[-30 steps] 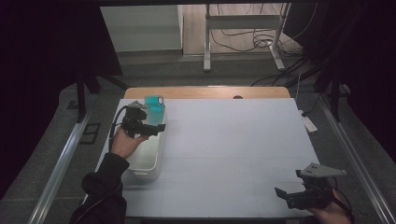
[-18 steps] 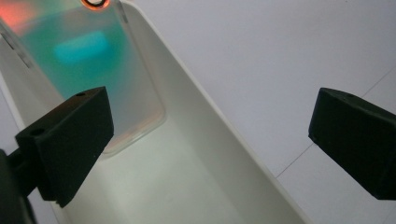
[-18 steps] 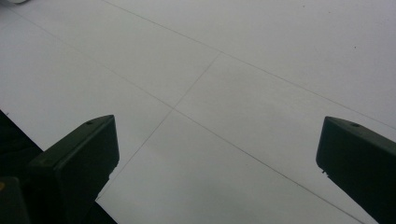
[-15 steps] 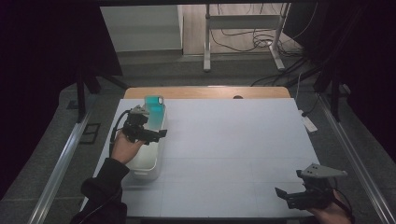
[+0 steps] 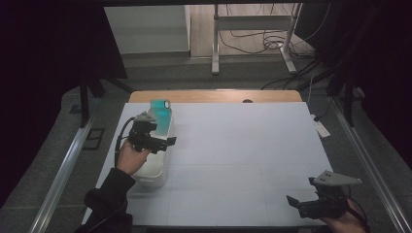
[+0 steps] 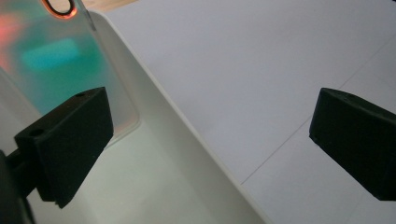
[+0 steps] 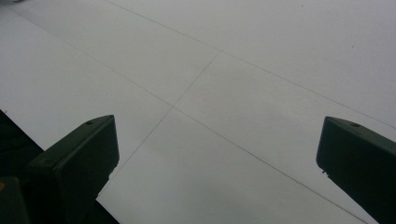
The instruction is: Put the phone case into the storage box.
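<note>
Left gripper (image 5: 163,143): jaws wide apart, nothing between them and touching nothing. In the left gripper view one jaw hangs over the inside of the white bin (image 6: 187,140), the other over the white table (image 6: 261,60) beyond the bin's rim.

Right gripper (image 5: 306,206): jaws also spread wide, empty, held over bare table near the front right corner, well apart from the bin.

Teal translucent case (image 5: 161,115): stands in the far end of the bin (image 5: 154,172), at the table's left side. It leans against the far wall, long axis rising up and away from the person; a dark ring shows near its top edge (image 6: 60,5). Whether its lower edge rests on the bin floor is unclear, as the left jaw covers it.
</note>
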A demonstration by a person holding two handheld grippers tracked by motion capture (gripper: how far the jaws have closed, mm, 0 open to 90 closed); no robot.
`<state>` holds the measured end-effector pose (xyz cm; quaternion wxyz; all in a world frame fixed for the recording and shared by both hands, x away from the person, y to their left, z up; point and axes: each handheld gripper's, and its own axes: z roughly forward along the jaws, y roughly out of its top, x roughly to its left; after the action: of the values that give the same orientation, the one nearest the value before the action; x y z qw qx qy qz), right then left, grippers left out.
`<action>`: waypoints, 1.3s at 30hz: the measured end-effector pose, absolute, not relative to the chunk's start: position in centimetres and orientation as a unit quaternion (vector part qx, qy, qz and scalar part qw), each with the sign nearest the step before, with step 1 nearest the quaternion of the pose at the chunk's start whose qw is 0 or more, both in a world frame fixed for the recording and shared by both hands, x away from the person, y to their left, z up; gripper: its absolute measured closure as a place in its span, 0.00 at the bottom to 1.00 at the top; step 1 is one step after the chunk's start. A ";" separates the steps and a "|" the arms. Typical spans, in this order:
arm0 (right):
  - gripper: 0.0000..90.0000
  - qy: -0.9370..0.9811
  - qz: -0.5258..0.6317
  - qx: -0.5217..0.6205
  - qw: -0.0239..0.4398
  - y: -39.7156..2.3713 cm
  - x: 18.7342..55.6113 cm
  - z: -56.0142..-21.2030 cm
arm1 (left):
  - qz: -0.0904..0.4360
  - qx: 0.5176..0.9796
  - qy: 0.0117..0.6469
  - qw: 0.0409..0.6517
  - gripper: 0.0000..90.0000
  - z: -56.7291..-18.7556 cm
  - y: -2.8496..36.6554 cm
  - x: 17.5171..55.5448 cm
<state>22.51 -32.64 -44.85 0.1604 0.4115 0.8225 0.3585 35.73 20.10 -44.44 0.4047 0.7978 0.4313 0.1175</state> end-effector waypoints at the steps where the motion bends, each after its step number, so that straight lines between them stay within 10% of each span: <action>1: 0.00 0.823 0.358 0.411 0.160 -32.6 22.5 -44.8 | 0.117 0.798 0.430 0.406 0.01 -44.4 20.1 35.6; 39: 0.00 0.824 0.353 0.412 0.166 -32.5 22.5 -44.9 | 0.137 0.800 0.402 0.424 0.01 -43.7 19.4 31.7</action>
<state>22.46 -32.53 -44.87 0.1657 0.4118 0.8235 0.3531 31.71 19.39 -43.73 0.4242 0.7998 0.4019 0.1373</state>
